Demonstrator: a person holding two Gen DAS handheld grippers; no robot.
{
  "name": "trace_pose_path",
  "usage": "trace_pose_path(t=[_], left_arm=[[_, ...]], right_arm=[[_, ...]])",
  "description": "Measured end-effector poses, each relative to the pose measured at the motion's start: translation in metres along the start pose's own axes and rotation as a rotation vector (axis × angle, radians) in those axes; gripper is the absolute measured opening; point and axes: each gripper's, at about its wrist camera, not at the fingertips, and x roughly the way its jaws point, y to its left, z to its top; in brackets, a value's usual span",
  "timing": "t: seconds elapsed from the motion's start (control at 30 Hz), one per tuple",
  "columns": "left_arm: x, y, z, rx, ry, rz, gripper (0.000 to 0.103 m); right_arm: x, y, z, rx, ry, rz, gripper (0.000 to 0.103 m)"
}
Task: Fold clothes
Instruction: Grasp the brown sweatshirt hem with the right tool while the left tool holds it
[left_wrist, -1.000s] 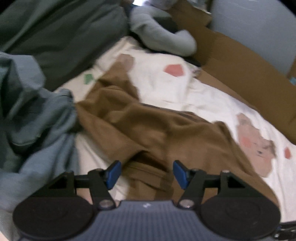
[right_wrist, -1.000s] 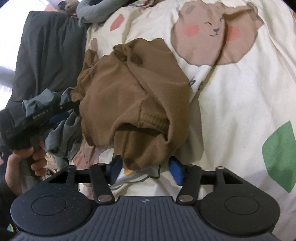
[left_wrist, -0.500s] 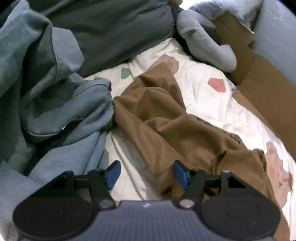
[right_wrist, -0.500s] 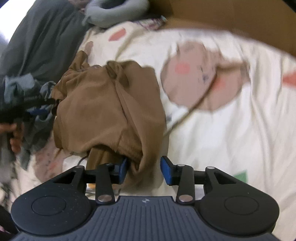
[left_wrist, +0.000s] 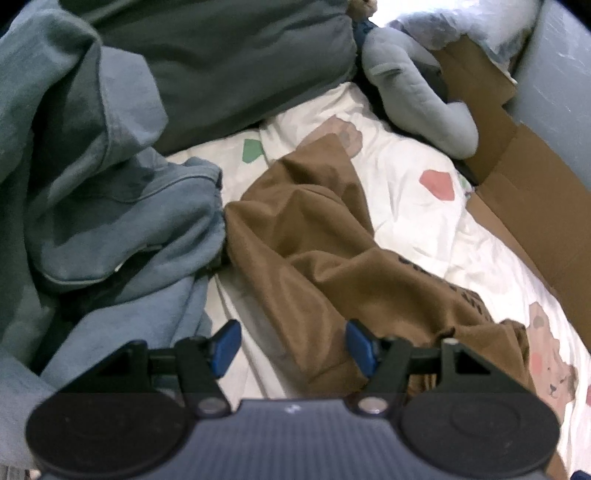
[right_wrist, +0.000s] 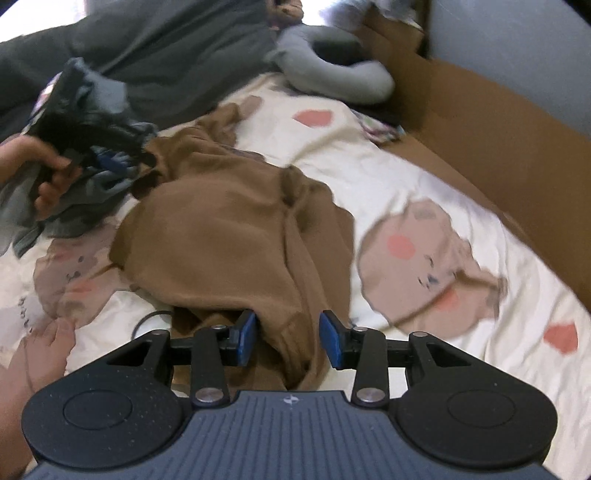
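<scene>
Gripping bunched brown garment (right_wrist: 236, 236), right gripper (right_wrist: 287, 341) had lifted it since 1 second earlier; left gripper (left_wrist: 291, 347) stayed open.

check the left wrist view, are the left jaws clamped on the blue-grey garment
No: the left gripper stands open over the sheet and brown garment, beside the blue-grey garment.
</scene>
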Motion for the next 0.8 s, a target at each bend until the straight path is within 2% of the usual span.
trace_pose_path(t=[0.23, 0.43, 0.53, 0.6, 0.8], left_arm=[[-0.002, 0.005, -0.002, 0.0, 0.002, -0.006, 0.066], [-0.002, 0.006, -0.004, 0.011, 0.004, -0.012, 0.066], [-0.002, 0.005, -0.004, 0.023, 0.007, -0.011, 0.066], [-0.002, 0.005, -0.004, 0.025, 0.008, -0.01, 0.066], [-0.002, 0.005, -0.005, 0.033, 0.007, -0.009, 0.066]], right_arm=[[-0.006, 0.0, 0.001, -0.029, -0.001, 0.053, 0.039], [-0.009, -0.027, 0.004, -0.024, 0.02, 0.148, 0.037], [-0.008, -0.034, 0.004, -0.06, 0.033, 0.195, 0.033], [-0.007, -0.034, 0.005, -0.092, 0.044, 0.226, 0.026], [-0.006, -0.026, 0.009, -0.19, 0.063, 0.252, 0.026]])
